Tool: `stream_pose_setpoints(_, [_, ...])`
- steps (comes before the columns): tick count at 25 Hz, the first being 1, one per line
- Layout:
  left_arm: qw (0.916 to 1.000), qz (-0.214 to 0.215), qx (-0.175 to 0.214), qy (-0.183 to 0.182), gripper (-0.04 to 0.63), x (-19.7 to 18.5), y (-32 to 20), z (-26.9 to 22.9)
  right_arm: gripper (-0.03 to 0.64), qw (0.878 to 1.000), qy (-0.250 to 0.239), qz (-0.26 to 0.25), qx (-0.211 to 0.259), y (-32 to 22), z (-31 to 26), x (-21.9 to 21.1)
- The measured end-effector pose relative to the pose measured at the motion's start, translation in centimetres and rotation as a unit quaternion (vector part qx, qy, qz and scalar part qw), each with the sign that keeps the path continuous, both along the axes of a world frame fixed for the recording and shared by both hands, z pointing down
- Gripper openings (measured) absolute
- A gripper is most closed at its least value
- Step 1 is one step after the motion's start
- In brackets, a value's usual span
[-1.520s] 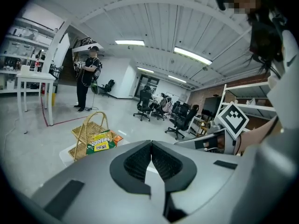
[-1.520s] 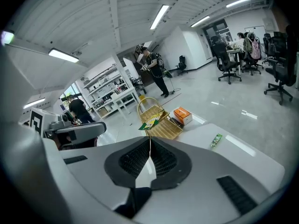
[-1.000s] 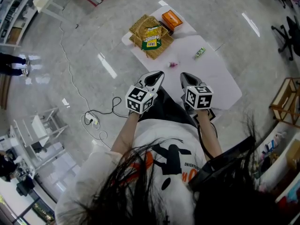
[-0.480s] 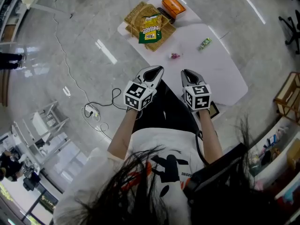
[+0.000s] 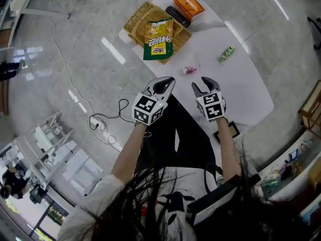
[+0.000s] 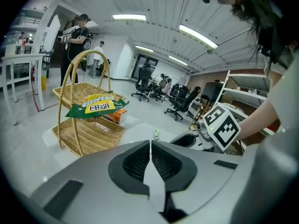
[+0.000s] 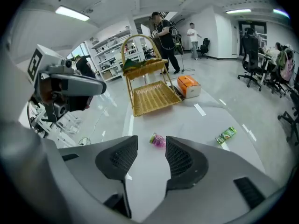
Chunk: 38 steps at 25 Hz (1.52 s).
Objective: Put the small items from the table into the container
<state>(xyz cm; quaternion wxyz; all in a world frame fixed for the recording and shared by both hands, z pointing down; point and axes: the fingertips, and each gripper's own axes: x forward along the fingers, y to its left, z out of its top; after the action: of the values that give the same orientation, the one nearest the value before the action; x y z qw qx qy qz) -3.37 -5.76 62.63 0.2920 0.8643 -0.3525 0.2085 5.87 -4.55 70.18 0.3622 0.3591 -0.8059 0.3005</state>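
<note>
A two-tier wicker basket (image 5: 135,24) (image 6: 88,134) (image 7: 152,97) stands at the far end of the white table (image 5: 241,89), with a green-and-yellow snack bag (image 5: 159,38) (image 6: 96,105) lying on its top tier. A small pink wrapped item (image 5: 189,70) (image 7: 158,140) lies just beyond my right gripper (image 5: 203,86) (image 7: 152,146), whose jaws are opening with nothing between them. A green candy packet (image 5: 227,53) (image 7: 226,135) (image 6: 157,134) lies farther right. My left gripper (image 5: 168,82) (image 6: 150,143) is shut and empty, at the table's near left edge.
An orange box (image 5: 188,5) (image 7: 188,86) and a black remote-like bar (image 5: 178,16) lie behind the basket. A cable with a power strip (image 5: 98,127) runs over the floor at left. A wooden shelf (image 5: 313,114) stands right. People and office chairs fill the background.
Both grippers have come down nearer the table's near edge. The right gripper's jaws, shut before, now stand apart. The left jaws stay shut.
</note>
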Motion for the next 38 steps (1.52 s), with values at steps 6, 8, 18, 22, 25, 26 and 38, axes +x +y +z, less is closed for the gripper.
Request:
stream_pose_setpoints(6, [0.9997, 0.018, -0.017, -0.005, 0.006, -0.6, -1.3, 3.4, 0.195, 0.993, 0.057, -0.106, -0.010, -1.2, 6.8, -1.3])
stream_pose_setpoints(8, [0.9995, 0.023, -0.023, -0.006, 0.006, -0.9, -1.5, 4.1, 0.195, 0.988, 0.080, -0.135, -0.008, -1.6, 8.6, -1.4])
stream_pose_setpoints(18, [0.9979, 0.043, -0.049, -0.008, 0.006, -1.8, -0.9, 6.0, 0.195, 0.965, 0.162, -0.204, -0.006, -3.0, 13.9, -0.8])
stream_pose_setpoints(22, [0.9966, 0.058, -0.057, -0.008, 0.006, -1.5, -0.5, 6.6, 0.191, 0.964, 0.158, -0.213, -0.006, -3.2, 14.2, -1.4])
stream_pose_setpoints(25, [0.9959, 0.069, -0.058, -0.008, 0.006, -1.3, -0.5, 6.8, 0.146, 0.966, 0.151, -0.210, -0.017, -3.2, 14.1, -1.8])
stream_pose_setpoints(26, [0.9958, 0.071, -0.058, -0.007, 0.006, -1.2, -0.5, 6.8, 0.144, 0.969, 0.143, -0.198, -0.026, -3.2, 13.9, -1.9])
stream_pose_setpoints(38, [0.9937, 0.096, -0.058, -0.002, 0.006, -1.2, -1.3, 5.6, 0.143, 1.000, 0.003, 0.017, -0.010, -9.6, 4.5, -6.1])
